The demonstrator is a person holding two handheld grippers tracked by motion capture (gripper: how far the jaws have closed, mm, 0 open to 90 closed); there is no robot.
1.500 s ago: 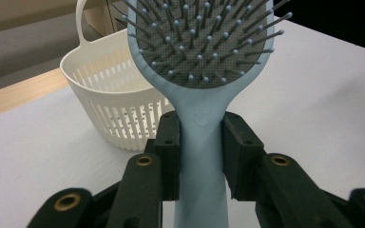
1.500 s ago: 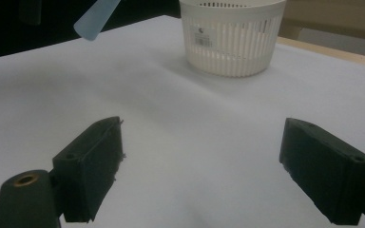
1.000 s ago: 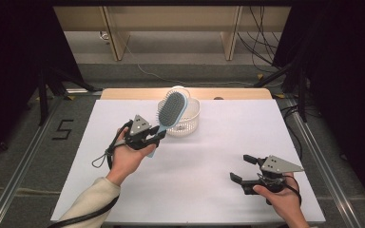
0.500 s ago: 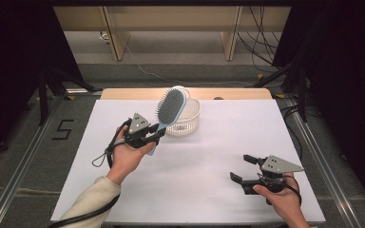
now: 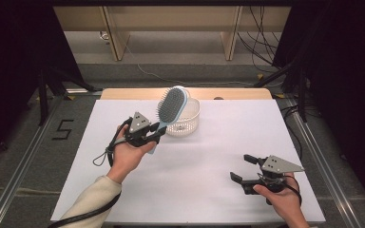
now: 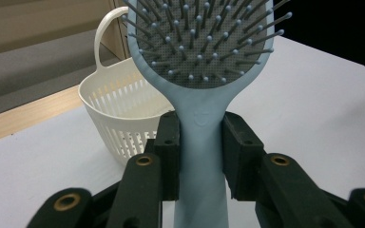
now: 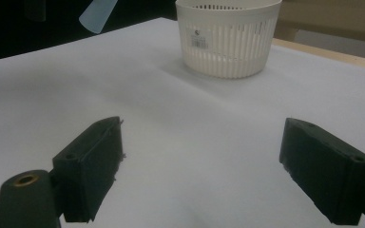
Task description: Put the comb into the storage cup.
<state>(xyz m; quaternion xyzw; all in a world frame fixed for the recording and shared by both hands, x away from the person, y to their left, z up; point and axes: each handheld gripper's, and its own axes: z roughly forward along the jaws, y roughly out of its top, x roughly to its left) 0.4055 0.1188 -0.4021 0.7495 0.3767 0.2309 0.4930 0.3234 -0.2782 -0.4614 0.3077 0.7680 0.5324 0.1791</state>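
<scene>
White-covered bench [image 5: 209,190]; white slotted plastic basket [image 5: 186,122] at far centre, apparently empty. Light-blue paddle hairbrush [image 5: 170,108] lifted, handle clamped in left claw [image 5: 158,135], head above basket rim; drop-in pending. Right claw [image 5: 243,170] apart, idle.

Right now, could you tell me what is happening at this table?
A person's left claw grips the handle of a light blue plastic hairbrush, holding it raised beside a white slotted plastic basket at the far side of the white table. The right claw rests open near the front edge, holding nothing.
</scene>
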